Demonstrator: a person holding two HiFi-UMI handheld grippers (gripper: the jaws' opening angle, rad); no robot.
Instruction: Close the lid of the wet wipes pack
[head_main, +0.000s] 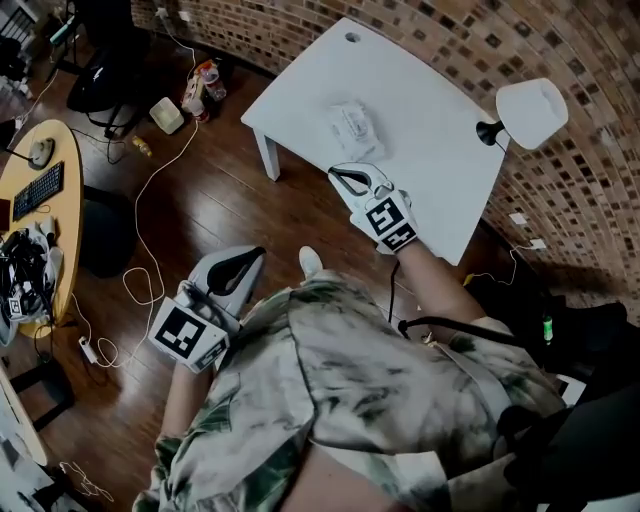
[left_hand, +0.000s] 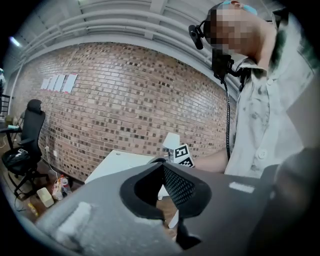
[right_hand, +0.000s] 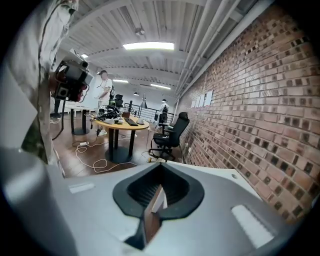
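The wet wipes pack (head_main: 355, 126), pale and crinkled, lies near the middle of the white table (head_main: 420, 170); I cannot tell how its lid stands. My right gripper (head_main: 334, 172) hovers at the table's near edge, a short way from the pack, jaws shut on nothing. My left gripper (head_main: 261, 251) hangs lower over the wooden floor, left of the table, also shut and empty. In the left gripper view its jaws (left_hand: 162, 163) meet, with the table (left_hand: 120, 162) beyond. The right gripper view shows shut jaws (right_hand: 161, 165) and no pack.
A white lamp (head_main: 530, 110) stands at the table's far right by the brick wall. Bottles and a bag (head_main: 200, 85) sit on the floor near the table leg, among cables (head_main: 150, 200). A round wooden desk (head_main: 62, 200) stands at left, with an office chair (right_hand: 170, 135) further off.
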